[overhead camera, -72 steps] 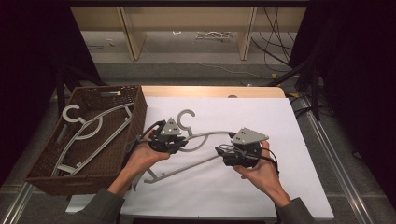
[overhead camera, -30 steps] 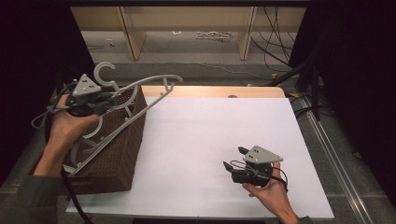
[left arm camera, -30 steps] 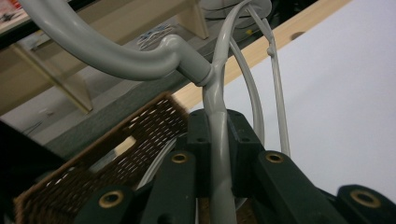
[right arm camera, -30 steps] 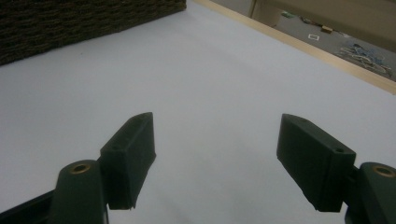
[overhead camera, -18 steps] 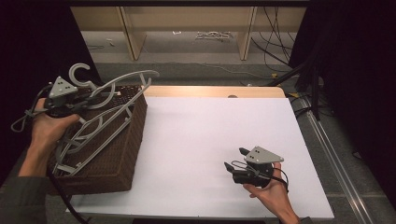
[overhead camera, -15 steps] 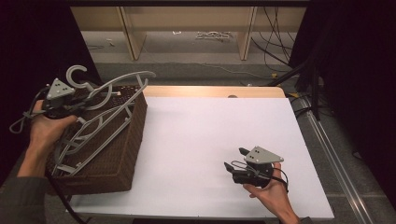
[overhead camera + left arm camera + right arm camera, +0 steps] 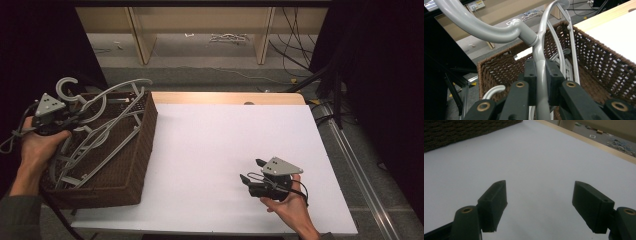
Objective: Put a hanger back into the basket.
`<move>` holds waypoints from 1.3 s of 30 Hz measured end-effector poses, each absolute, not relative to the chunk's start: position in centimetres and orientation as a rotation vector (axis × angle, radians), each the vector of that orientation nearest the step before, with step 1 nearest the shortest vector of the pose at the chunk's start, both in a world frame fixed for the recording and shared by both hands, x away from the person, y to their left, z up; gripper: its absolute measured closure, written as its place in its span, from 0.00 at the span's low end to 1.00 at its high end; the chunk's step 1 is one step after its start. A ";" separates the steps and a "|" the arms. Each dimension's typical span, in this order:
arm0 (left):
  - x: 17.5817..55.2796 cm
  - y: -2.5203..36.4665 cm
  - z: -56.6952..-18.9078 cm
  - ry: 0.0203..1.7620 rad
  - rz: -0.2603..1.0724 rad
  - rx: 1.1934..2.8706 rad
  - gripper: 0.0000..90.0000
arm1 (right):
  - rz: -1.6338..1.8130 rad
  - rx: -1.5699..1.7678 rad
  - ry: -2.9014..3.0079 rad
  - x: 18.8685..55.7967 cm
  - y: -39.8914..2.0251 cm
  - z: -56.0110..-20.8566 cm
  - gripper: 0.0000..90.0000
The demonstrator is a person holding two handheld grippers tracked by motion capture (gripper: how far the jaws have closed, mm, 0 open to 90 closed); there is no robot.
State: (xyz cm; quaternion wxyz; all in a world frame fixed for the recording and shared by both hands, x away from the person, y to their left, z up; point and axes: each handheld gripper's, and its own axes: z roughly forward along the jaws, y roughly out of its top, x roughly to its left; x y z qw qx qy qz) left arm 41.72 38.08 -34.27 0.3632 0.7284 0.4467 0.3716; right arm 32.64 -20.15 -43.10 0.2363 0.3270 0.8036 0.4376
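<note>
Left gripper (image 7: 540,82): jaws clamped on the neck of a grey plastic hanger (image 7: 539,50), one pad pressing each side just below the collar where the hook joins.
Held hanger: hook curves up and away to the left of the jaws in the left gripper view; in the high view the hanger (image 7: 107,97) sits tilted over the far left part of the basket, hook uppermost, arms reaching right across the far rim.
Left hand (image 7: 37,145): grips the left gripper (image 7: 67,120) over the basket's left side, cable trailing off to the left.
Basket (image 7: 142,145): brown woven, rectangular, at the table's left edge; more grey hangers (image 7: 92,150) lie slanted inside it, beneath the held one.
Right gripper (image 7: 539,205): jaws apart, nothing between them, bare white surface below.
Right hand (image 7: 290,205): holds the right gripper (image 7: 249,172) low over the near right part of the table, jaws pointing left toward the basket, well apart from it.
Table (image 7: 220,140): white top with a wooden strip along the far edge.
</note>
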 end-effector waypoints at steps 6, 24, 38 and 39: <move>41.3 39.3 -36.0 1.165 0.941 1.870 0.91 | 1.216 0.913 2.188 32.3 -20.4 -43.0 0.31; 40.5 40.2 -38.7 1.174 0.849 1.922 0.90 | 1.206 0.910 2.205 32.2 -20.4 -43.3 0.31; 41.5 39.4 -40.9 1.211 0.755 2.091 0.90 | 1.199 0.909 2.215 32.3 -20.4 -43.4 0.31; 41.6 39.4 -41.0 1.222 0.759 2.094 0.90 | 1.200 0.910 2.216 32.2 -20.3 -43.4 0.31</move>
